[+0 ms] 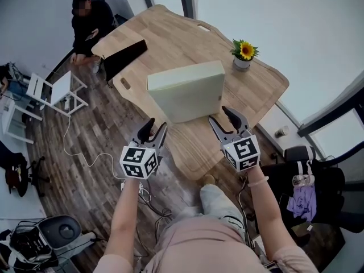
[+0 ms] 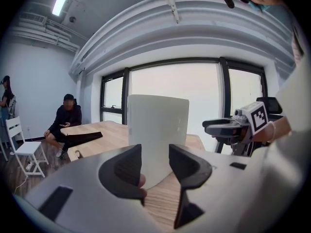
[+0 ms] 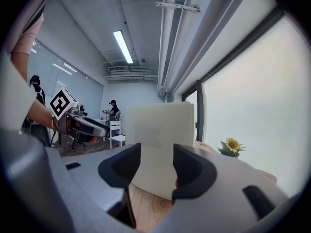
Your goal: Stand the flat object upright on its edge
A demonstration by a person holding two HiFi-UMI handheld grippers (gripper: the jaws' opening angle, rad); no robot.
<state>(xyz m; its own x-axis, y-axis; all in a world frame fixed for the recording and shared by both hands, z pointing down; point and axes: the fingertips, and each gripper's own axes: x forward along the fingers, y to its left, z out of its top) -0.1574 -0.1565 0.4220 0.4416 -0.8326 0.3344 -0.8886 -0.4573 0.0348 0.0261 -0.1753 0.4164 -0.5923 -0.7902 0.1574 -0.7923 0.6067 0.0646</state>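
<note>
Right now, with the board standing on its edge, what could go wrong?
1. Neither the left gripper nor the right gripper holds the board. On its narrow edge, it may tip over.
2. The sunflower pot stands close to the board's far right corner and could get knocked.

1. Wooden table (image 1: 170, 44), light grain, rounded corners, handle slots near its edges; centre of the head view.
2. Small sunflower (image 1: 245, 51) in a pale pot (image 1: 242, 63), on the table's upper right part.
3. Black flat panel (image 1: 124, 57), on the table's upper left edge.
4. Seated person in black (image 1: 91, 21), upper left, beside the table.
5. White chair (image 1: 57, 90), left, on the wood-plank floor (image 1: 85, 169).
6. White cable (image 1: 68, 144), trailing across the floor, left of centre.
7. Black chair (image 1: 318, 181), lower right, with purple cloth (image 1: 301, 201) draped on it.
8. Ceiling strip light (image 3: 123, 46), upper left of the right gripper view.
9. Large windows (image 2: 194, 96), centre of the left gripper view.
</note>
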